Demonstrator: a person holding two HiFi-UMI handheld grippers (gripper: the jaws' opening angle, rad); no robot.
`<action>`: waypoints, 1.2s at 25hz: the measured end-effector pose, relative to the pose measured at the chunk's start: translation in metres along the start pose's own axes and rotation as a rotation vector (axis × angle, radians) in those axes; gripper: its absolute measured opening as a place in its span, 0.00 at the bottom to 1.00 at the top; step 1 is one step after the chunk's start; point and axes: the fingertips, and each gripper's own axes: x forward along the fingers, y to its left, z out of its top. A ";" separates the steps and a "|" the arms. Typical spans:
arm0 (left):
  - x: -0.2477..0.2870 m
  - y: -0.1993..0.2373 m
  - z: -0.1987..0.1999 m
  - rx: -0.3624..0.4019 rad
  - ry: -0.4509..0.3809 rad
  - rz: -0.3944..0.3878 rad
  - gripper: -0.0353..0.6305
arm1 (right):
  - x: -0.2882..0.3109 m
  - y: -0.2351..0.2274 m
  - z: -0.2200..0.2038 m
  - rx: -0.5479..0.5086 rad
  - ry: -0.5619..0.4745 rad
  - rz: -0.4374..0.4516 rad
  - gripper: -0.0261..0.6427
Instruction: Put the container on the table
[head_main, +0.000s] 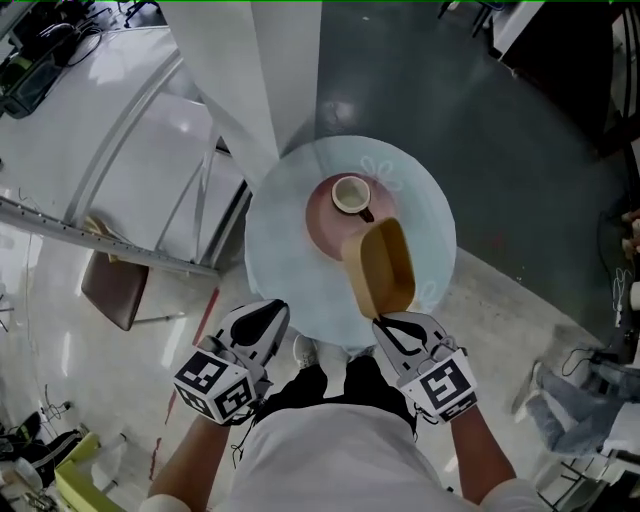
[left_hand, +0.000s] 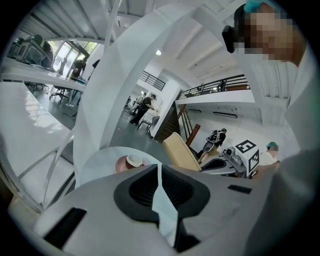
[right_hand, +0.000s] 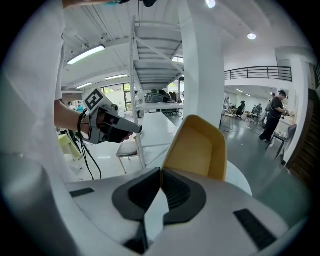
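On the round table (head_main: 280, 240) we see a pink plate (head_main: 322, 225) with a white cup (head_main: 351, 194) at its far side; a white pillar (head_main: 285, 70) rises beyond the plate. Our right gripper (head_main: 386, 324) has its jaws clamped on the near rim of the container (head_main: 382, 265), which hangs tilted over the plate's near-right edge. It is a deep, tan tub with rounded corners, empty inside. Near-left of the plate, our left gripper (head_main: 270, 314) has its jaws together on nothing.
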 end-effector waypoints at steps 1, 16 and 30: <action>0.000 0.001 0.001 -0.003 -0.003 0.016 0.12 | 0.002 -0.002 0.002 -0.009 -0.004 0.015 0.09; 0.003 0.033 -0.003 -0.083 -0.036 0.219 0.12 | 0.070 -0.027 0.029 -0.160 0.003 0.231 0.09; -0.001 0.069 -0.015 -0.107 -0.034 0.273 0.12 | 0.161 -0.017 0.042 -0.240 0.068 0.322 0.09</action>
